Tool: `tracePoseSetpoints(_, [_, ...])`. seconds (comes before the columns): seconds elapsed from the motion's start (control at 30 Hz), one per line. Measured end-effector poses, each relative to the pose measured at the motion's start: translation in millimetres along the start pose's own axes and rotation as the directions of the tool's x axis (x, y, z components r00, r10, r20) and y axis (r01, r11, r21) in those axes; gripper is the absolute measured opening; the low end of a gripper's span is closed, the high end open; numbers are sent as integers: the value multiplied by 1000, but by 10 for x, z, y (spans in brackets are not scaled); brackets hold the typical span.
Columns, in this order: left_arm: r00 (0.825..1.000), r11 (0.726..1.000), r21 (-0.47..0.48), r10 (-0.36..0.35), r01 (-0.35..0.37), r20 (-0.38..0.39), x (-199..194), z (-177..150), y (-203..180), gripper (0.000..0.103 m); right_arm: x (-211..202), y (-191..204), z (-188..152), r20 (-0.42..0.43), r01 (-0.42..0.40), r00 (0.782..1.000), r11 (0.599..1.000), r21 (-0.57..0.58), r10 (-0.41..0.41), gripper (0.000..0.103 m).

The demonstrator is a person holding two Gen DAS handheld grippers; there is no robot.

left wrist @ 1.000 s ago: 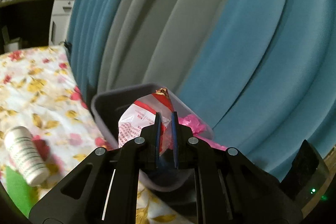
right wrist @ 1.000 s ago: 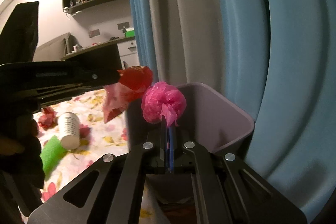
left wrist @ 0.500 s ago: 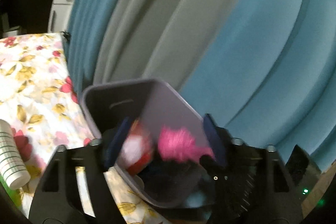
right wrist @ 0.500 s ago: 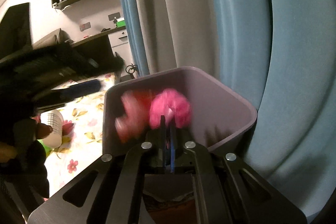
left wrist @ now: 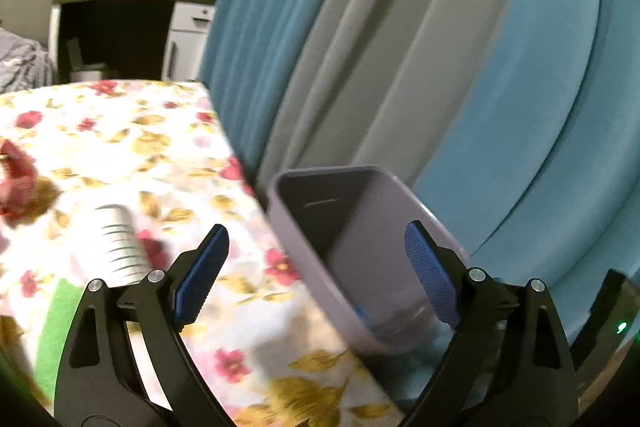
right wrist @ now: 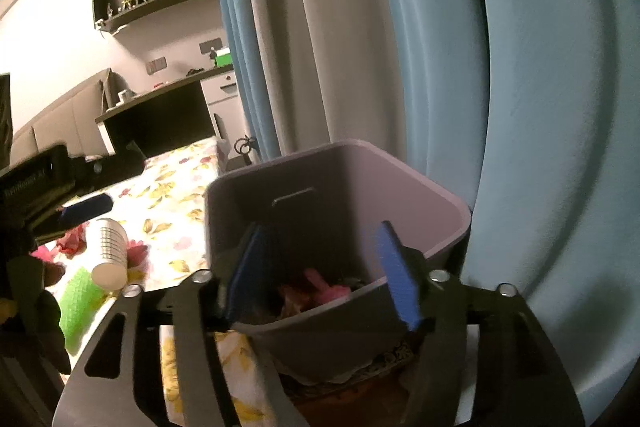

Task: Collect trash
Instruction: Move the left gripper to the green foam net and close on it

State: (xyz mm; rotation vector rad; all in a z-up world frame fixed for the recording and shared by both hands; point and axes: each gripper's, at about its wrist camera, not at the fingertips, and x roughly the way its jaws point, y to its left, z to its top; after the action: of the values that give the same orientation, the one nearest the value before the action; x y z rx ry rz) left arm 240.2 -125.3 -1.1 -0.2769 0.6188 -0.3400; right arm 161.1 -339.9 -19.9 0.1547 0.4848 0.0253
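Blue/grey curtain [right wrist: 400, 47] hangs behind everything. Floral tablecloth [left wrist: 120, 147] w/ grey bin [right wrist: 400, 183] at its edge, by the curtain. Pink trash [right wrist: 320, 285] lies down inside bin. Right gripper [right wrist: 320, 267] over bin, left gripper [left wrist: 316, 267] beside it: jaws of both just opened, spread, nothing between. White cup [right wrist: 110, 253] on its side on cloth

Pink trash [right wrist: 324, 285] inside grey bin [right wrist: 420, 187]
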Motion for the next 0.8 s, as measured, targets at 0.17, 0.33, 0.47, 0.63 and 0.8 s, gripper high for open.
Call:
tracePoseSetpoints(0.17, [993,993,35,107,-108,48,-359,-160,192,88,-161,177,-28,18,-37,999,999,-15,37,74])
tracePoseSetpoints(0.33, [974,975,26,221,-222,53,-670,-356,494,88,-271,406,-133,7,-99,995,995,-26,99,80])
tracePoseSetpoints(0.47, [955,956,9,292,-293,56,-921,-537,742,88,-317,644,-224,-12,-159,987,986,-47,159,81])
tracePoseSetpoints(0.63, [935,935,24,353,-353,28,-1034,-736,962,88,-331,938,-327,-42,-221,975,972,-86,218,84])
tracePoseSetpoints(0.8, [923,923,20,385,-385,-11,-1003,-851,1120,88,-335,1104,-415,-69,-247,968,964,-102,241,84])
